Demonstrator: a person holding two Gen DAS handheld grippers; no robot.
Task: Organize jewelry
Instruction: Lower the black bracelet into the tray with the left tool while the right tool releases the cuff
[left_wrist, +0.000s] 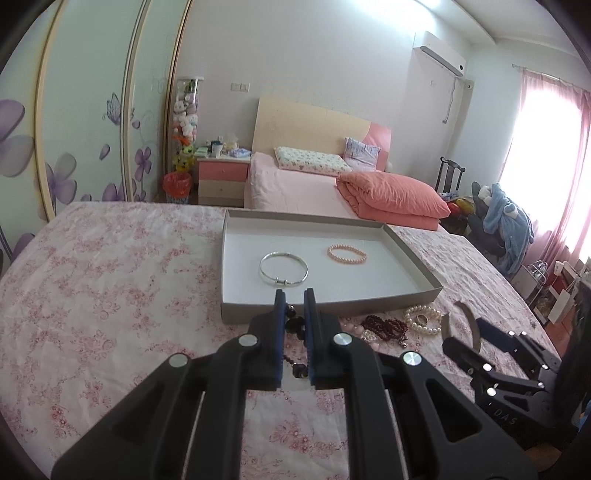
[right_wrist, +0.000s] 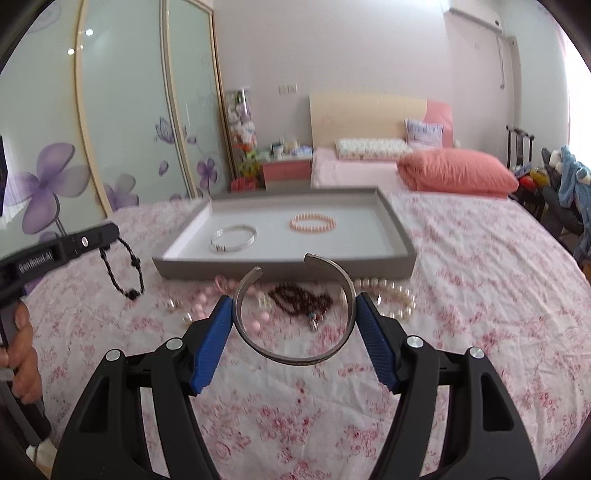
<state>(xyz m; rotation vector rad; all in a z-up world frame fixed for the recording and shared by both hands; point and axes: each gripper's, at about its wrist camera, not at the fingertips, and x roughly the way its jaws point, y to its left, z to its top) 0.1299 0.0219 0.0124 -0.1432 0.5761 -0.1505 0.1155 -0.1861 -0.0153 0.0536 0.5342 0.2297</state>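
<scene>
A grey tray (left_wrist: 328, 305) (right_wrist: 280, 272) lies on the floral cloth and holds a silver bangle (left_wrist: 283, 268) (right_wrist: 233, 238) and a pink bead bracelet (left_wrist: 347, 254) (right_wrist: 312, 223). My left gripper (left_wrist: 294, 299) (right_wrist: 110, 236) is shut on a black bead bracelet (left_wrist: 294, 325) (right_wrist: 123, 269), lifted in front of the tray. My right gripper (right_wrist: 295, 306) (left_wrist: 463, 317) is shut on an open silver cuff bangle (right_wrist: 295, 314) (left_wrist: 467, 325), held above the loose pile: a dark red bead strand (left_wrist: 386, 328) (right_wrist: 301, 297), a white pearl bracelet (left_wrist: 423, 319) (right_wrist: 391, 291) and pink beads (right_wrist: 229, 291).
The cloth-covered surface (left_wrist: 110, 280) spreads to the left and right of the tray. Behind stand a bed with an orange quilt (left_wrist: 391, 195), a nightstand (left_wrist: 221, 177) and wardrobe doors (right_wrist: 129, 110). A person's hand (right_wrist: 22, 350) holds the left gripper's handle.
</scene>
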